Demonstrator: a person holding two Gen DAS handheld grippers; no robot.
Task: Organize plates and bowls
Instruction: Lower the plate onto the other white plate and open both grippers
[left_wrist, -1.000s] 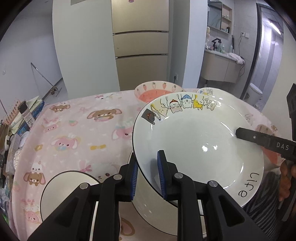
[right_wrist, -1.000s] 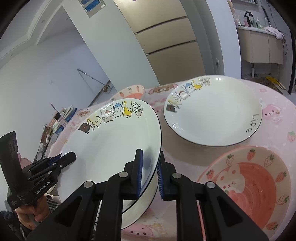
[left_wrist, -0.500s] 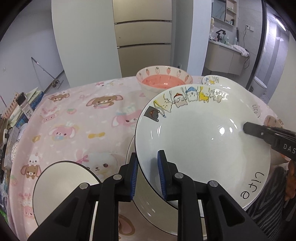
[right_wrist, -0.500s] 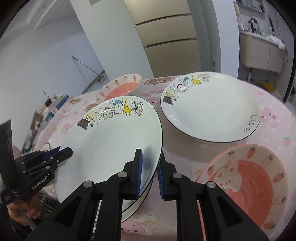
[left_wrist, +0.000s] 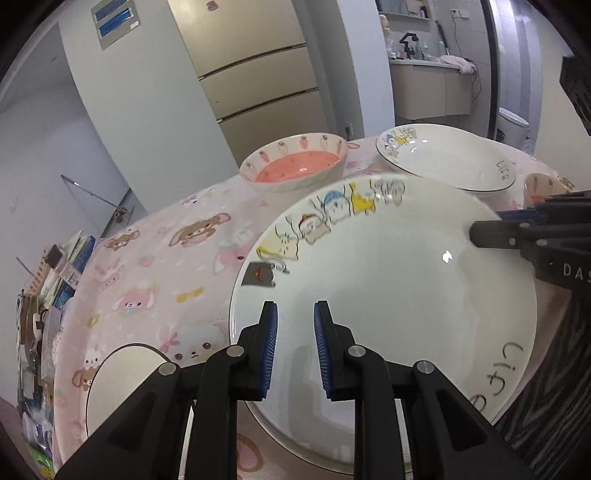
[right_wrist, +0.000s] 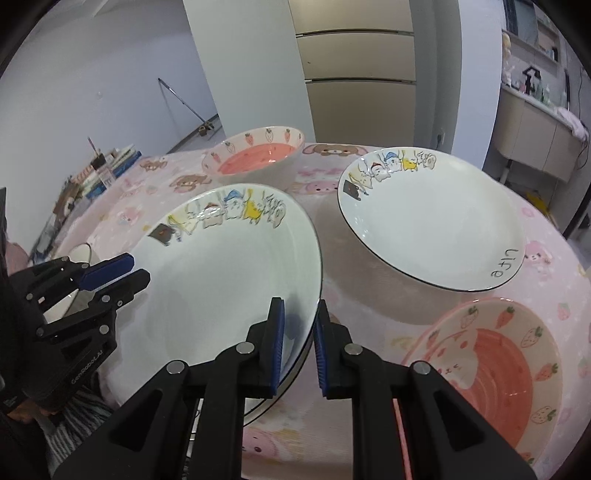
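Observation:
A white plate with cartoon animals and "Life" on it (left_wrist: 388, 295) (right_wrist: 221, 277) hangs between both grippers, nearly flat, just over a matching plate whose rim (right_wrist: 284, 391) peeks out below. My left gripper (left_wrist: 295, 306) (right_wrist: 138, 267) is shut on its left rim, one finger over the plate's inside. My right gripper (right_wrist: 297, 302) (left_wrist: 484, 225) is shut on the opposite rim, which runs up between its blue pads.
A third cartoon plate (right_wrist: 436, 229) lies at the back right of the pink tablecloth. One pink strawberry bowl (left_wrist: 295, 166) stands at the back, another (right_wrist: 491, 376) near the front right. A small white plate (left_wrist: 122, 387) sits front left. Books and clutter (left_wrist: 62, 266) line the left edge.
The held plate has come down from a steep tilt to almost flat, close over the plate beneath. Both grippers rolled and sank a little with it, still holding its rims.

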